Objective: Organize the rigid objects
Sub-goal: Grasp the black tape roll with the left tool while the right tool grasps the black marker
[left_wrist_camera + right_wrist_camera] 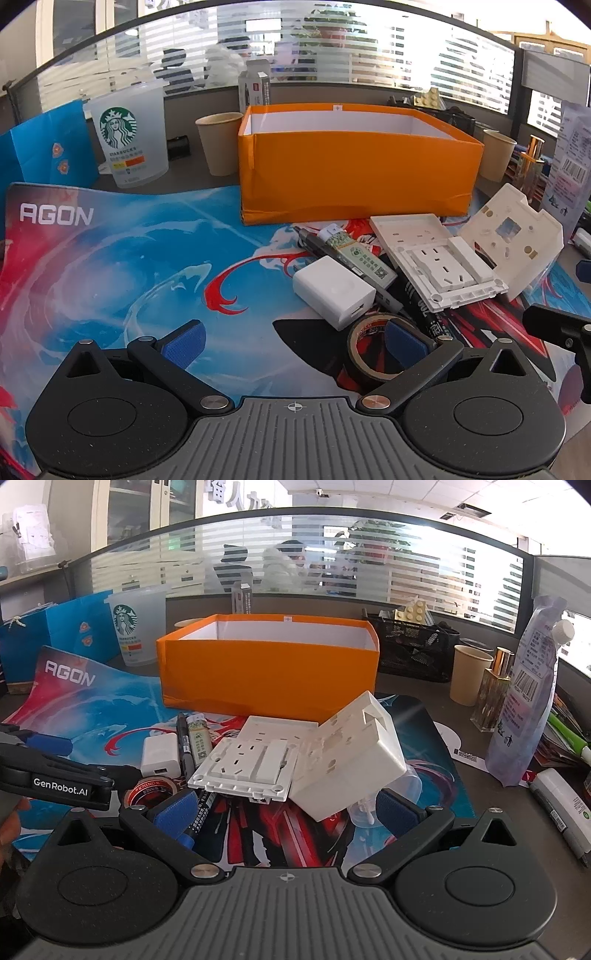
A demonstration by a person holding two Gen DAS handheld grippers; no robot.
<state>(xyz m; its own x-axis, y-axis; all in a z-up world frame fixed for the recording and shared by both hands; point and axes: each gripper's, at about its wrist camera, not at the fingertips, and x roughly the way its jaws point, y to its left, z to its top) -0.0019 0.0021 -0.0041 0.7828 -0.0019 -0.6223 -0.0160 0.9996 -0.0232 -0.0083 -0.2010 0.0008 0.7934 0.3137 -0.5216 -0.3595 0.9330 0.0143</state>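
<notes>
A: What does the left hand-held gripper [293, 341] look like?
B: Black plastic. Two round discs flank a grey ribbed plate with a small white crosshair mark. Angled black arms run from silver screws out to the fingers [186, 341], which wear blue textured pads.
A: And the right hand-held gripper [284, 812]?
B: The same build: matte black discs, triangular cut-outs in the side pieces, silver screws at the joints, blue pads [397, 812] on the fingers, the same ribbed grey plate and crosshair.
A: Any lettering?
B: From the right camera, the left one's black side reads "GenRobot.AI" in white. A sliver of skin shows at the left edge below it
</notes>
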